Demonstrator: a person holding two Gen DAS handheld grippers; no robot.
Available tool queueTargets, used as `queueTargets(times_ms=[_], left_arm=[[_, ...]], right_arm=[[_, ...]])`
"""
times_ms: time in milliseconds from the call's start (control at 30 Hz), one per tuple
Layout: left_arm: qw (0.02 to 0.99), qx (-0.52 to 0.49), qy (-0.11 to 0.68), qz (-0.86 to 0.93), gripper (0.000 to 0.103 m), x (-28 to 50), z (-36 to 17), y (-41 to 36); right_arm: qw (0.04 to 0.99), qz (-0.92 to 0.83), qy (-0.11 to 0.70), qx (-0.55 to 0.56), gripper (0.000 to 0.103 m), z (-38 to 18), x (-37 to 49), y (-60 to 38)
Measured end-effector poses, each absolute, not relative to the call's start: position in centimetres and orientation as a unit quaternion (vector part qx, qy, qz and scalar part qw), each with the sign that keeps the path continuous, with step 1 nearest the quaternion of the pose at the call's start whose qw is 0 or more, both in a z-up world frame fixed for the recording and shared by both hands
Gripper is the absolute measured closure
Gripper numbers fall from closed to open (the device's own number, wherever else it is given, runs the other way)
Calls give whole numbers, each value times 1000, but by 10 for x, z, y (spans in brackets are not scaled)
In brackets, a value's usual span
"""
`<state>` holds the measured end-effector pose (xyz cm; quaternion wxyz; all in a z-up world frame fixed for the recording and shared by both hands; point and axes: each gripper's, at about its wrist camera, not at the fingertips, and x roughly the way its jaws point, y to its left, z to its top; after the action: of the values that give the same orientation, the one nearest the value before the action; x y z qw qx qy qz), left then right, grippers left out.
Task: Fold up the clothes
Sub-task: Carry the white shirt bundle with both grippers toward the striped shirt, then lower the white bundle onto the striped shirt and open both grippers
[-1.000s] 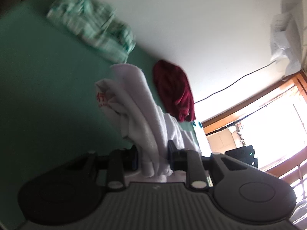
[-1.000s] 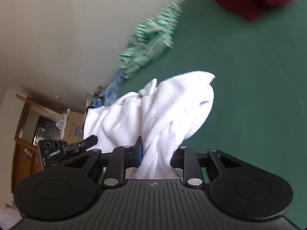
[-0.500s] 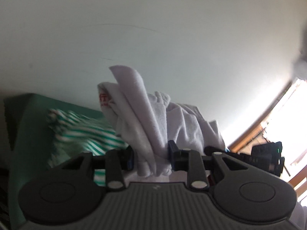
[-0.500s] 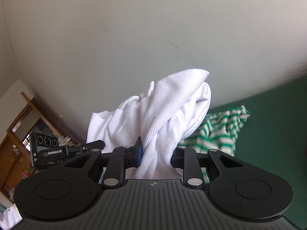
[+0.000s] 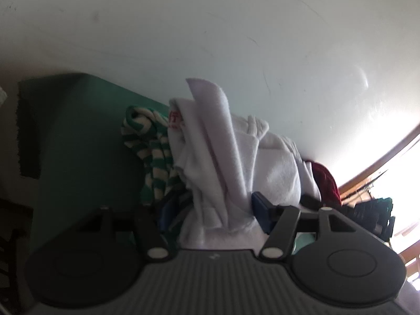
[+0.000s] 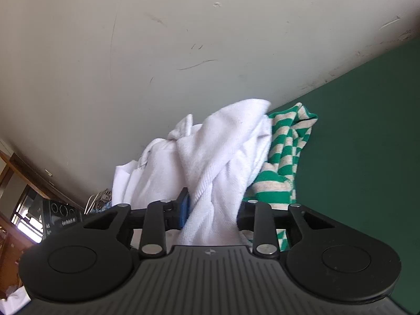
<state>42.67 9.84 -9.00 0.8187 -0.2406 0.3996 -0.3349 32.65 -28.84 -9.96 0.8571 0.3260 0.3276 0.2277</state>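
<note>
Left gripper (image 5: 210,210), red-lettered white garment (image 5: 223,157)

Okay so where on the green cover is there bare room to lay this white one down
Bare green surface lies right of the striped garment in the right wrist view, and left of it in the left. By the wall it is crowded: striped garment, held white garment, red garment.

A white garment (image 5: 223,157) is bunching upward between the left fingers (image 5: 258,210), red print showing; its knit folds (image 6: 218,162) are standing between the right fingers (image 6: 183,207); a green-striped garment (image 6: 286,157) is lying beyond.
</note>
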Motion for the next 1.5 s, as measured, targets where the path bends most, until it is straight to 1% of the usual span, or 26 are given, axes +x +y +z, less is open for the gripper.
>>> queueTargets(times_ms=[67,133,167,233,300,367,467,500,567,633,667,700,767,833,933,1000,1067,1100,1167,1200,1267,1300,1333,1367,1433,1500], left_arm=[[823,-224,400,-336,34,426,-90,99],[825,-209,409,-328,29,431,-95,98],[821,-214,418,-323,20,433,-98,99],[815,-218,431,-319,20,430,-102,94],[823,-200,424,-321,20,428,-99,90],[825,-194,427,-316,20,431,-97,87],[829,-185,430,-307,20,431,-93,86],[827,-188,428,-311,23,430,-88,90],[830,-188,419,-318,25,424,-76,96],[849,-166,390,-316,21,411,-54,104],[858,-156,375,-315,16,404,-43,108],[866,-145,360,-314,14,398,-32,111],[876,-130,330,-326,14,387,-13,106],[877,-129,313,-341,14,391,-3,83],[889,-105,312,-318,13,406,-13,35],[902,-74,320,-281,14,411,-30,12],[908,-50,323,-262,15,412,-51,7],[910,-44,320,-261,14,410,-60,13],[912,-34,315,-260,12,405,-72,26],[906,-43,329,-262,2,404,-81,33],[876,-103,384,-273,1,408,-102,47],[877,-111,376,-277,3,404,-101,51],[891,-85,351,-276,6,396,-90,50],[903,-58,325,-275,9,389,-78,49],[926,-19,272,-261,8,373,-53,49],[941,-31,220,-256,3,356,-28,56]], right_arm=[[856,224,343,316,71,-101,327,-289],[860,222,351,298,71,-99,319,-285],[861,221,351,294,71,-97,317,-285],[864,219,350,287,71,-94,314,-284],[866,213,350,286,70,-95,316,-280],[866,208,350,291,63,-100,320,-282],[861,204,351,307,61,-102,321,-288],[861,202,349,311,59,-98,317,-290],[872,190,335,302,53,-85,303,-295],[888,178,315,284,50,-68,284,-302],[898,167,303,271,49,-60,276,-307],[908,157,287,260,50,-53,269,-311],[920,162,251,253,56,-40,267,-312],[919,175,241,257,57,-32,285,-299],[930,178,230,222,56,-28,316,-265],[931,184,247,198,55,-38,334,-244],[926,190,267,188,56,-51,348,-229],[921,186,272,206,60,-61,350,-235],[911,170,278,251,81,-84,351,-257],[903,168,281,278,81,-96,352,-268],[883,187,276,331,81,-111,350,-285],[881,190,273,337,81,-108,348,-287],[879,192,267,345,80,-102,345,-288],[877,197,252,359,72,-95,341,-291],[872,211,209,388,72,-81,329,-295],[872,213,214,386,71,-80,327,-290]])
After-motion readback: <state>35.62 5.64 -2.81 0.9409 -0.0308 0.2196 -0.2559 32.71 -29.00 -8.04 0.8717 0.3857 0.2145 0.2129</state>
